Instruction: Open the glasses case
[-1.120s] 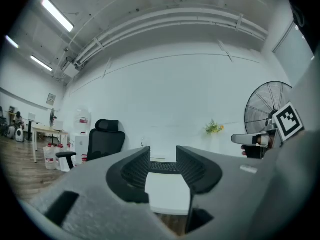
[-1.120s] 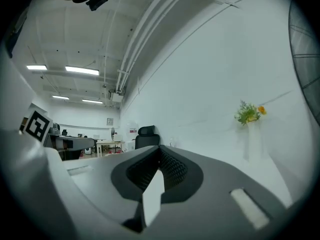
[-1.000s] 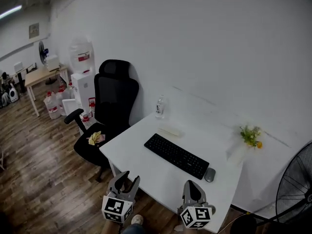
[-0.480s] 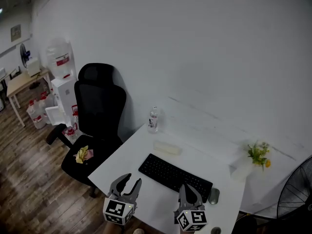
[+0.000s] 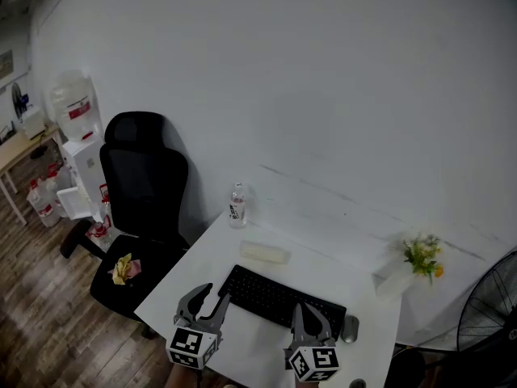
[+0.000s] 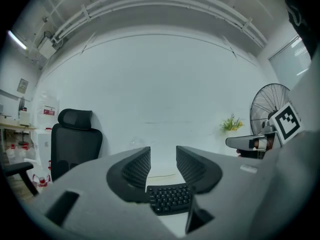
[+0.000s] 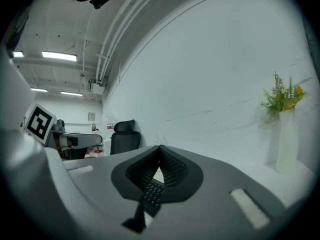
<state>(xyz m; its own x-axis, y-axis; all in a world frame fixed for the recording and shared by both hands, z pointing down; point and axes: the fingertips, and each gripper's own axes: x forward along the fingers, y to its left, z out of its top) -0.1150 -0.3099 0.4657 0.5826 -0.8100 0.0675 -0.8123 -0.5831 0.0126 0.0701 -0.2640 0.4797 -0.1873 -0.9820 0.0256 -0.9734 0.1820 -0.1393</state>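
The glasses case (image 5: 264,253) is a pale oblong lying shut on the white desk (image 5: 194,273), just beyond the black keyboard (image 5: 279,299). My left gripper (image 5: 208,299) hovers over the desk's front part, left of the keyboard's near edge, its jaws open and empty. In the left gripper view the left gripper (image 6: 163,151) shows a clear gap with the keyboard (image 6: 170,198) below it. My right gripper (image 5: 310,312) hangs over the keyboard's right half. In the right gripper view the right gripper (image 7: 159,147) has its tips touching, with nothing held. Both grippers stand short of the case.
A clear water bottle (image 5: 237,206) stands at the desk's back left corner. A mouse (image 5: 349,328) lies right of the keyboard, and a white vase with flowers (image 5: 418,259) is at the right. A black office chair (image 5: 141,192) stands left of the desk, a fan (image 5: 493,314) at the far right.
Both grippers and the head view have moved forward from off the desk's front edge to over the desk, close to the keyboard. The jaws have kept their setting.
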